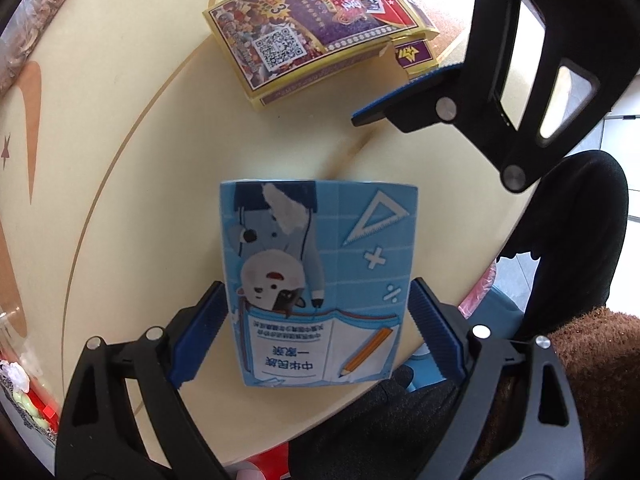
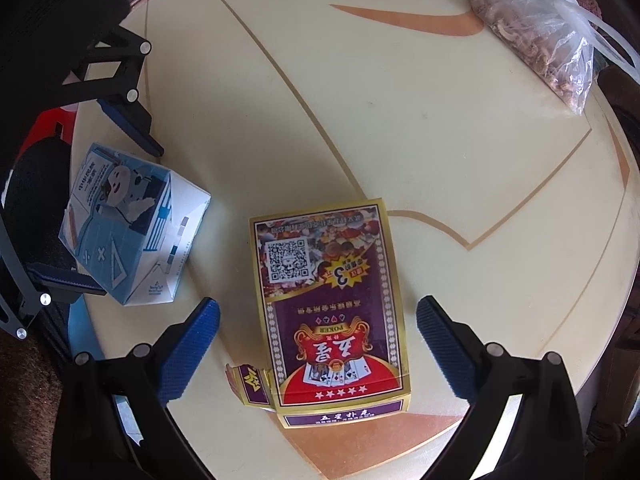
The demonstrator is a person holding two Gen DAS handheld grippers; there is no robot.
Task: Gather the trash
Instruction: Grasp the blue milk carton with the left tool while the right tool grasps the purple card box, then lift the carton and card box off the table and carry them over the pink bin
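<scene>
A blue carton (image 1: 320,280) printed with a cartoon bear lies on the round cream table (image 1: 140,160). My left gripper (image 1: 316,332) points down over it, open, with its blue pads (image 1: 196,336) close beside the carton's two sides. In the right wrist view the carton (image 2: 128,220) sits between those same fingers (image 2: 132,124). A purple and gold playing-card box (image 2: 332,312) lies flat with a torn flap (image 2: 250,384) at its near corner. My right gripper (image 2: 320,350) hangs open above it, with a clear gap at each pad (image 2: 444,348). The card box (image 1: 316,36) also shows in the left wrist view.
A clear plastic bag of brown dried bits (image 2: 536,40) lies at the table's far side. The table edge (image 1: 480,264) runs close to the carton, with a dark sleeve (image 1: 580,240) and a brown furry seat (image 1: 592,360) beyond it. Red and white clutter (image 1: 24,392) sits at another edge.
</scene>
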